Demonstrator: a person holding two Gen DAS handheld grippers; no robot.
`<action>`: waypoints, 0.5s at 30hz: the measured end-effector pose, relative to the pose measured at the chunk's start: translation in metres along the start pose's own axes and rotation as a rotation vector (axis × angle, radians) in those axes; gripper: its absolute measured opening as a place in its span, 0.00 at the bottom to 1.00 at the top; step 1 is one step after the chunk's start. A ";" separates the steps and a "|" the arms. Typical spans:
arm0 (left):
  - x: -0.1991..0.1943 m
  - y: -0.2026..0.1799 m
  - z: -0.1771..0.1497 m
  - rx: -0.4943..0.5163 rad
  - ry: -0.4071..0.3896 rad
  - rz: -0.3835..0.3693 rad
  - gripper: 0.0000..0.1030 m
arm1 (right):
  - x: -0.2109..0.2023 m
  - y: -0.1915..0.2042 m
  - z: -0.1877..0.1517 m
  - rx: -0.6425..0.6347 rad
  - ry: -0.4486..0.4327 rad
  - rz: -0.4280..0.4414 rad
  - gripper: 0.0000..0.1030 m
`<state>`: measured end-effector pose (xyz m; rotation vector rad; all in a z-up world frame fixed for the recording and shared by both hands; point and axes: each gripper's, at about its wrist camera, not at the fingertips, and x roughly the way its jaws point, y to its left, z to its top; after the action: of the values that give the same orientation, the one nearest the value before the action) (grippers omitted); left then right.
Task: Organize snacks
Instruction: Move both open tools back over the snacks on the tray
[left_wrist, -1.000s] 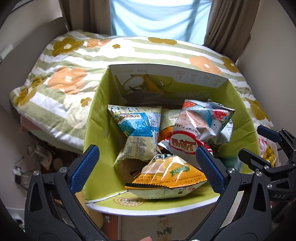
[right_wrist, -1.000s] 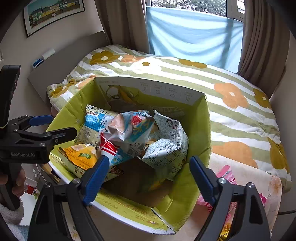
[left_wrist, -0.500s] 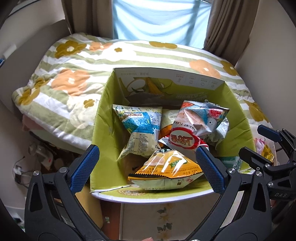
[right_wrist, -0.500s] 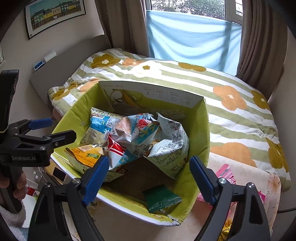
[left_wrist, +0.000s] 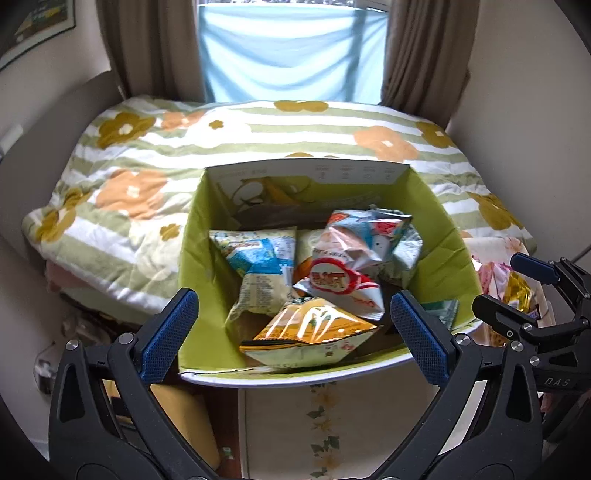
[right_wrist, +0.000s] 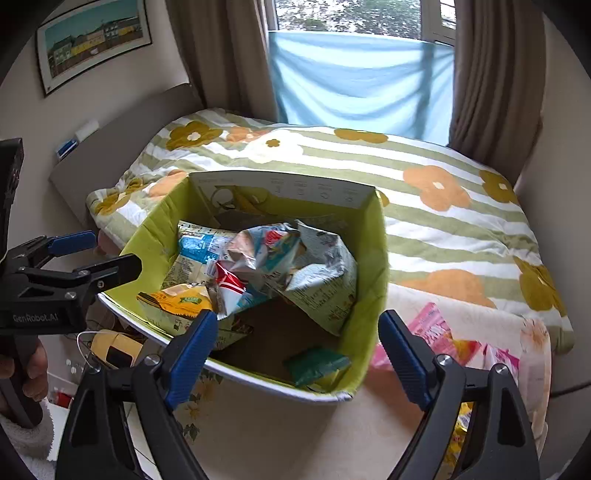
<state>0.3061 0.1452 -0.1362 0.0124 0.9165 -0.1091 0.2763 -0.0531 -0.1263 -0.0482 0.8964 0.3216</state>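
Hovering in front of the green cardboard box (left_wrist: 195, 258), the left claw (left_wrist: 295, 336) has its blue-padded fingers (left_wrist: 168, 336) spread wide, nothing between them. Right claw (right_wrist: 295, 360) likewise wide apart and empty, its fingers (right_wrist: 190, 350) framing the box's near right corner.

Box sits open-topped on a floral-patterned desk (right_wrist: 280, 435), back edge against the flowered striped quilt (left_wrist: 140, 155) on the bed. Inside the box: orange snack bag (left_wrist: 314, 328) at the near edge, touching the front wall; blue-and-white snack bag (left_wrist: 258, 266) standing tilted on the left side; shrimp flakes bag (left_wrist: 354, 254) with red logo leaning over the middle; silver-backed crumpled bag (right_wrist: 325, 284) on the right, touching the shrimp bag. Small green packet (right_wrist: 317, 363) lies flat on the box floor in the near right corner, apart from the pile.

Outside the box, right of it: pink snack packs (right_wrist: 436, 328) lying on the desk, just beside the box wall. A yellow packet (left_wrist: 517, 291) shows there too, partly hidden behind the right claw in the left wrist view.

Curtains (right_wrist: 491, 74) and window behind the bed.
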 end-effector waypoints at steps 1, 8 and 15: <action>-0.002 -0.006 0.001 0.011 -0.004 -0.011 1.00 | -0.005 -0.004 -0.002 0.013 -0.005 -0.009 0.84; -0.010 -0.053 0.004 0.073 -0.023 -0.076 1.00 | -0.035 -0.044 -0.018 0.100 -0.040 -0.080 0.84; -0.008 -0.122 0.014 0.134 -0.027 -0.126 1.00 | -0.067 -0.104 -0.039 0.179 -0.044 -0.139 0.84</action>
<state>0.3006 0.0233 -0.1169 0.0773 0.8812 -0.2871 0.2382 -0.1757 -0.1087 0.0612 0.8705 0.1120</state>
